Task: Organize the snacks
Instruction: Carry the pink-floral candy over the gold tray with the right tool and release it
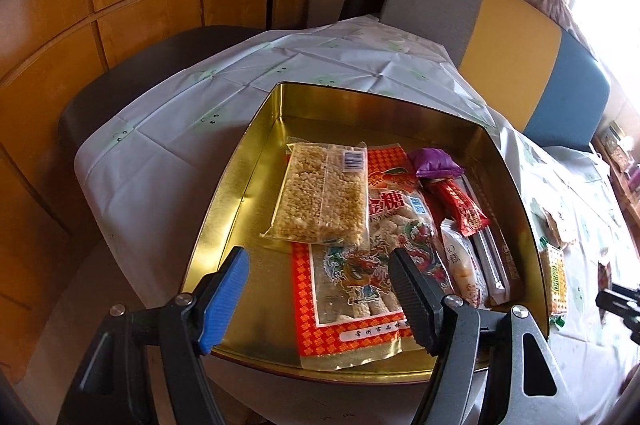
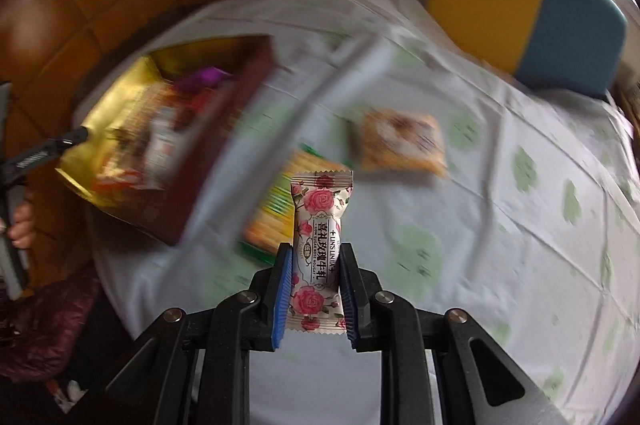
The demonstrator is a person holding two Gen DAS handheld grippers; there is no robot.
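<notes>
- A rose-printed nougat packet (image 2: pixel 318 249) is being gripped by the right gripper (image 2: pixel 313 291); the blue pads are being pressed against both long sides of the wrapper, with the packet standing upright between them and its crimped top end projecting past the fingertips.
- The packet is being held above the white tablecloth (image 2: pixel 500 225), clear of the gold tin (image 2: pixel 80 181), which is lying off to the left of the held packet.
- Two loose snacks are being left on the cloth beyond the packet: a green-edged cracker pack (image 2: pixel 276 217) just behind it, and an orange-brown square pack (image 2: pixel 400 141) farther back; both are blurred.
- The left gripper (image 1: pixel 320 285) is being held wide apart with nothing between its jaws, over the near edge of the gold tin (image 1: pixel 224 217).
- Inside the tin, a clear puffed-rice bar (image 1: pixel 320 197) is lying on top of a large red-and-orange sweets bag (image 1: pixel 360 265); to the right of the bag, a purple sweet (image 1: pixel 436 163), a red wrapped sweet (image 1: pixel 460 205) and a white packet (image 1: pixel 464 265) are being kept against the tin's right wall.
</notes>
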